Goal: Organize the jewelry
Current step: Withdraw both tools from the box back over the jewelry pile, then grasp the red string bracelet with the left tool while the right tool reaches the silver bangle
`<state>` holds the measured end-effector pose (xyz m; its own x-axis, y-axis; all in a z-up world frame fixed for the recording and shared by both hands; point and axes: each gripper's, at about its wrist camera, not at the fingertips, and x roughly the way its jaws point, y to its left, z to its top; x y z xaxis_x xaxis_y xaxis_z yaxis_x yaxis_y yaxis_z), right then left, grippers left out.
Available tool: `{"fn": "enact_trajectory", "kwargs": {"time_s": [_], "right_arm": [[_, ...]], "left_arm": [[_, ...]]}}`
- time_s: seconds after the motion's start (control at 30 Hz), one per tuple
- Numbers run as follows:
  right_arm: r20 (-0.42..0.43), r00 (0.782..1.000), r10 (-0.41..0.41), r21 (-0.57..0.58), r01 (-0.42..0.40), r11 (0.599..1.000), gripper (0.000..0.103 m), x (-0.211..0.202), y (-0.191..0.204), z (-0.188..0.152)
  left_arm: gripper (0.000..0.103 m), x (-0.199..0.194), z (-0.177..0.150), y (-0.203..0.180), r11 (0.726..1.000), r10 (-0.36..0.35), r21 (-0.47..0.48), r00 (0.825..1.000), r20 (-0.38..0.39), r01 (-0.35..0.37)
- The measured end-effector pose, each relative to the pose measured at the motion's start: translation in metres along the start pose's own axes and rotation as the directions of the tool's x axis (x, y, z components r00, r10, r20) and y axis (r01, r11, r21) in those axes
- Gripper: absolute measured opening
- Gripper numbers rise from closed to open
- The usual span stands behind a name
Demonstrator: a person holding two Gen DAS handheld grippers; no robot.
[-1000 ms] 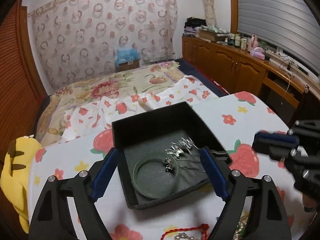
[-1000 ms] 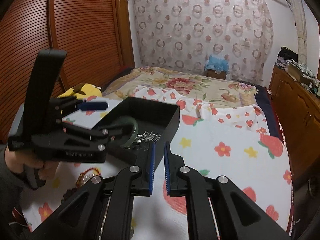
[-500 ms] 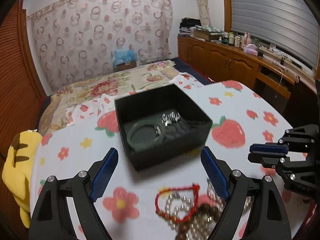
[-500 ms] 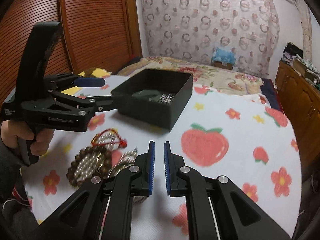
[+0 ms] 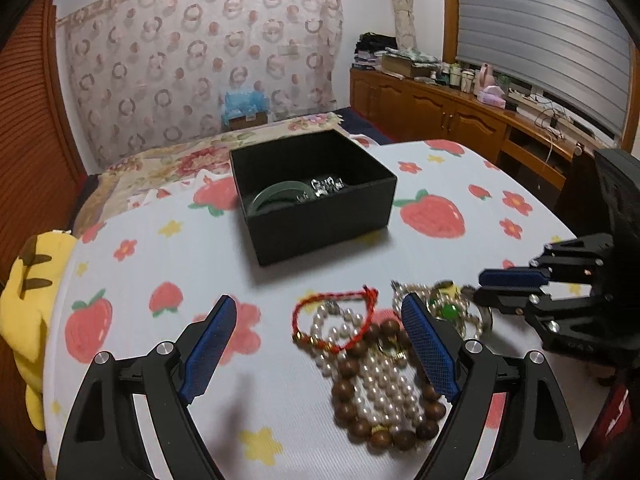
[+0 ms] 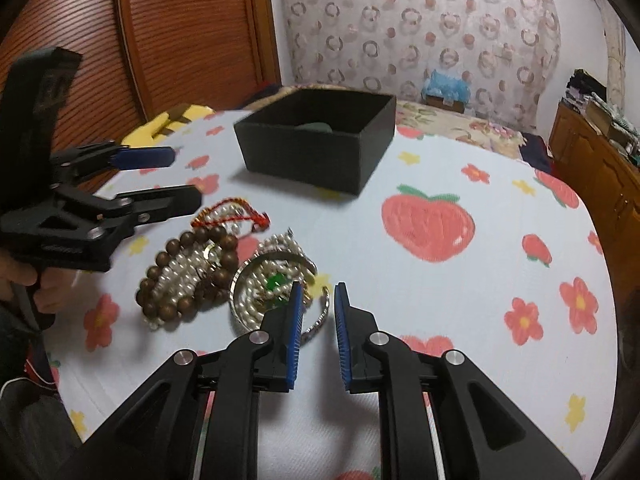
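Both grippers have drawn back from the black box (image 5: 316, 196) to the jewelry pile (image 5: 384, 364), the right gripper (image 6: 318, 292) opening its fingers.

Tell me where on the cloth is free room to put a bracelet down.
Bare cloth lies right of the box, around the big strawberry, and left of the jewelry pile, toward the yellow toy. It is crowded at the pile, where both tools hover.

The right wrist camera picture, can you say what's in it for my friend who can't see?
The right gripper, its jaws opening with nothing between them, hangs over a heap of jewelry on a strawberry-print tablecloth: a brown wooden bead bracelet, white pearl strands, a red cord bracelet. Beyond sits an open black box; the left gripper is open at left.
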<state>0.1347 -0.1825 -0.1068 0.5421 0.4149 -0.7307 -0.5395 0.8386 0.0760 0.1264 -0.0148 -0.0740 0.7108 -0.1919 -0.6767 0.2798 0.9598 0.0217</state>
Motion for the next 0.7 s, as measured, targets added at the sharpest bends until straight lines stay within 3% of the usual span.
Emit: {"fn": "enact_trajectory", "kwargs": {"time_s": [0.2,0.4,0.57,0.7], "right_arm": [[-0.031,0.999,-0.040,-0.060,0.038,0.997,0.013,0.004,0.007,0.001],[-0.032,0.998,-0.063,-0.049,0.061,0.997,0.010,0.008,-0.002,0.002],[-0.040,0.998,-0.051,-0.048,0.049,0.998,0.010,0.009,-0.003,0.001],[-0.039,0.998,-0.052,-0.043,0.050,0.998,0.010,0.008,-0.003,0.001]], "left_arm": [[0.081,0.004,-0.009,-0.004,1.000,-0.013,0.000,1.000,-0.024,0.013],[0.081,0.010,-0.010,-0.005,1.000,-0.019,-0.013,0.999,-0.046,0.018],[0.063,0.016,-0.009,-0.007,0.999,-0.042,-0.004,0.996,-0.074,0.042],[0.054,0.020,-0.007,-0.012,0.998,-0.063,0.007,0.995,-0.082,0.064]]}}
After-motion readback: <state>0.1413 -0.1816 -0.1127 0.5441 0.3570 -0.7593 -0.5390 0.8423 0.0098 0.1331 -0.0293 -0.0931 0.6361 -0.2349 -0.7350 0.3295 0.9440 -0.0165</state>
